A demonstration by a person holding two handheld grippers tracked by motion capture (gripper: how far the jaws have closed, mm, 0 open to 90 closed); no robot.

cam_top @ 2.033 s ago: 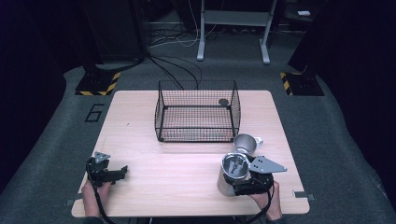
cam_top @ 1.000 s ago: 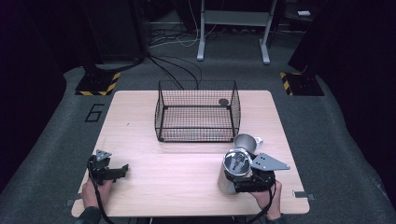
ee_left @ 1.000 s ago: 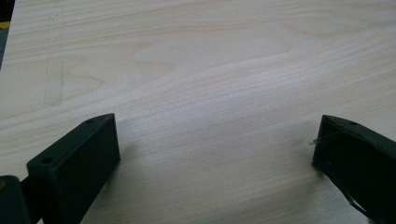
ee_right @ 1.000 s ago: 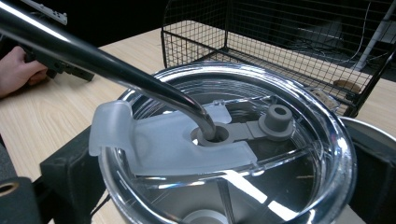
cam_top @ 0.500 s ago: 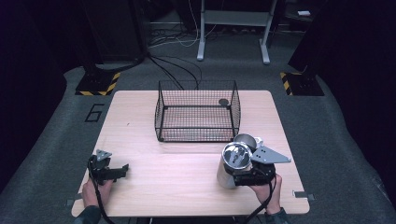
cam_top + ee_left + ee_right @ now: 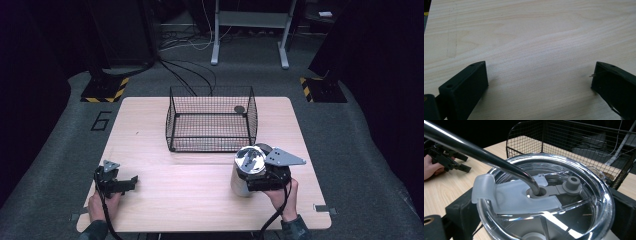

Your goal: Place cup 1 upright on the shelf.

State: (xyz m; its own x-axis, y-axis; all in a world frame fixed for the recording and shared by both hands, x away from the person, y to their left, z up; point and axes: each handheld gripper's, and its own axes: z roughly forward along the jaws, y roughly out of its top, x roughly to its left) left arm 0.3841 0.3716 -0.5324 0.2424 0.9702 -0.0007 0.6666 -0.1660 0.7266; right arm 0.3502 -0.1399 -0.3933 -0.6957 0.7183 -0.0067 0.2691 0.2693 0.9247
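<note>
Wooden table (image 6: 200, 200), wire basket (image 6: 211, 120) at its far middle. Right gripper (image 6: 262, 176) clamped on steel tumbler (image 6: 247, 170) with clear lid (image 6: 544, 202) and metal straw (image 6: 474, 152), near basket's front right corner. Left gripper (image 6: 116, 181) wide open, empty. Judgement: lift upright, clear the rim, lower in gently.

Wire basket (image 6: 211, 120) sitting at centre-back of table (image 6: 165, 200), small round disc (image 6: 239, 109) lying inside at its right rear corner. Tumbler (image 6: 246, 172) standing just before basket's right front corner, at table's right, between jaws of right gripper (image 6: 260, 176); straw (image 6: 479, 152) passing through hole in its lid (image 6: 544, 202). Left gripper (image 6: 116, 182) lying at table's front left, well apart from tumbler and basket, jaws pointing right over bare tabletop. Floor cables (image 6: 192, 75) running behind table.
</note>
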